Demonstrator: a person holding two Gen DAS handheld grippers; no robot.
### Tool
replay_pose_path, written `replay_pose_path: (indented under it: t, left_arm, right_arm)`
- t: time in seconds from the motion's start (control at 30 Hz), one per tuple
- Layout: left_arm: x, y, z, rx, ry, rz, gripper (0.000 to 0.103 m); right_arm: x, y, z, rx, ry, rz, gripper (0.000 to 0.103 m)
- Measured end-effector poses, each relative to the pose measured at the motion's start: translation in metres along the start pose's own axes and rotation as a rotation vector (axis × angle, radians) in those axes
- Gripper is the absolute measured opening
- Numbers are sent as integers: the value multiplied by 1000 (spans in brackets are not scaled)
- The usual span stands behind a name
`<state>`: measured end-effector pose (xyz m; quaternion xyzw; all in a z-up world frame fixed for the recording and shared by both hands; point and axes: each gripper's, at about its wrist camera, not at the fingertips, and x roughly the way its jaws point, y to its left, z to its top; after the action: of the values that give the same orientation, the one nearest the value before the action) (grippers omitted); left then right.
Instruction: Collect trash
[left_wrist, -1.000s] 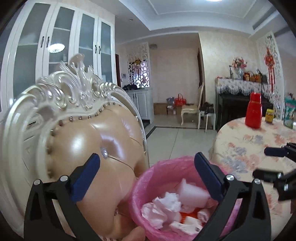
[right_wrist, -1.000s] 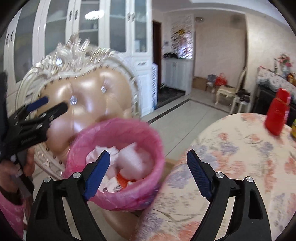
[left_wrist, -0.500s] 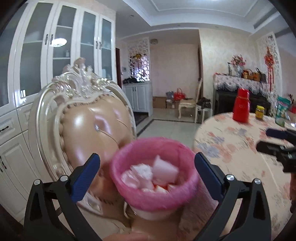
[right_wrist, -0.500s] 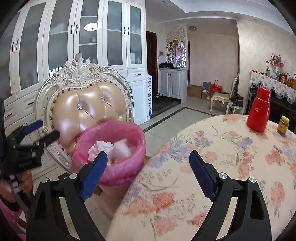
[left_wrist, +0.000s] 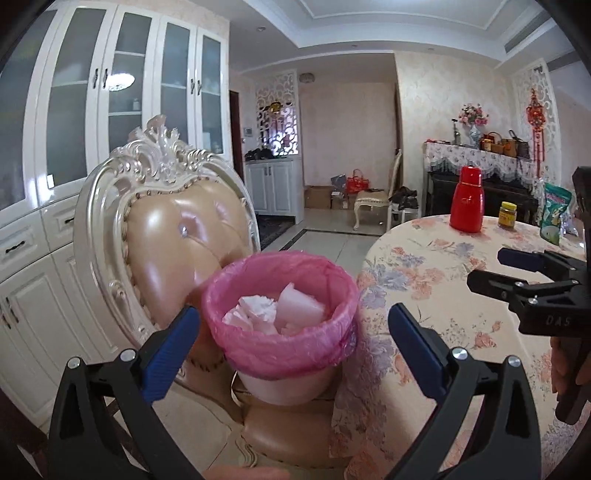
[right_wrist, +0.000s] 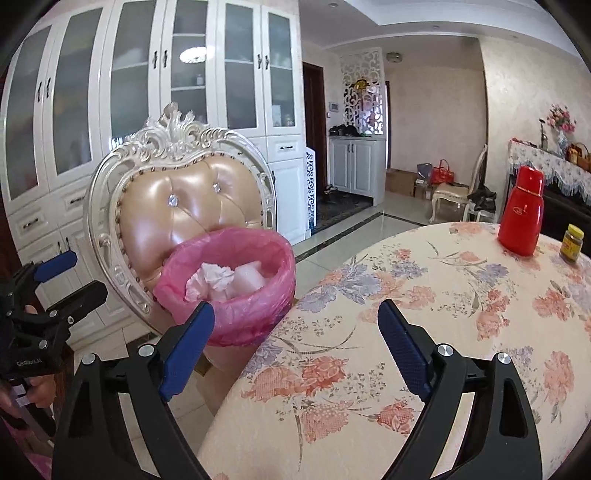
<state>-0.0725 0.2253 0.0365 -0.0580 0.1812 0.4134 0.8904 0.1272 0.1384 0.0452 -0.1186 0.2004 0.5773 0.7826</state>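
Observation:
A small white bin with a pink liner (left_wrist: 284, 332) stands on the seat of an ornate chair (left_wrist: 177, 236); it also shows in the right wrist view (right_wrist: 236, 291). Crumpled white tissues (left_wrist: 255, 310) and other white scraps fill it. My left gripper (left_wrist: 293, 343) is open and empty, its blue pads either side of the bin and nearer the camera. My right gripper (right_wrist: 295, 336) is open and empty, above the edge of the round floral table (right_wrist: 424, 314). Each gripper shows from the side in the other's view: the right one (left_wrist: 495, 269) and the left one (right_wrist: 64, 275).
A red thermos (right_wrist: 522, 210) and a yellow-lidded jar (right_wrist: 571, 243) stand on the table's far side, with a green packet (left_wrist: 554, 214). White glass-door cabinets (right_wrist: 147, 92) stand behind the chair. Tiled floor leads to a second chair (left_wrist: 376, 195) and a sideboard at the back.
Both grippers have pulled back from the bin, so it looks smaller and lower in both views. Both stay open and empty.

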Motion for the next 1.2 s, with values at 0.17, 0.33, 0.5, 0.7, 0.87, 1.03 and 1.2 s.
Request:
replay_pose_path:
  t: [0.17,0.33,0.5,0.7,0.87,1.03,1.2]
  left_arm:
    - [0,-1,-7,-26,38,4,99]
    - [0,-4,-14,-21,66,14,98]
    - [-1,-3,-19,-38,87,22,98]
    - [-4,-4,-21,-35,86,32,98]
    - [-1,-4,-23,-37,97,33,98]
    - [-1,-4,-25,-36,101,35,98]
    - [0,-2,-26,-50,112,31,98]
  right_arm:
    - [0,1,-1,-25,16,-6,84]
    - [-1,-8,-2,-10,21,-1,84]
    - [-2,-13,-3,4,25,10,84]
    - [-3,-14,-2,-1,25,18,84]
    - [-1,-12,-4,-10,38,27,84]
    - [-2,-7,-4,-24,36,36,84]
    - [-2,-5,-3,-32,34,47,84]
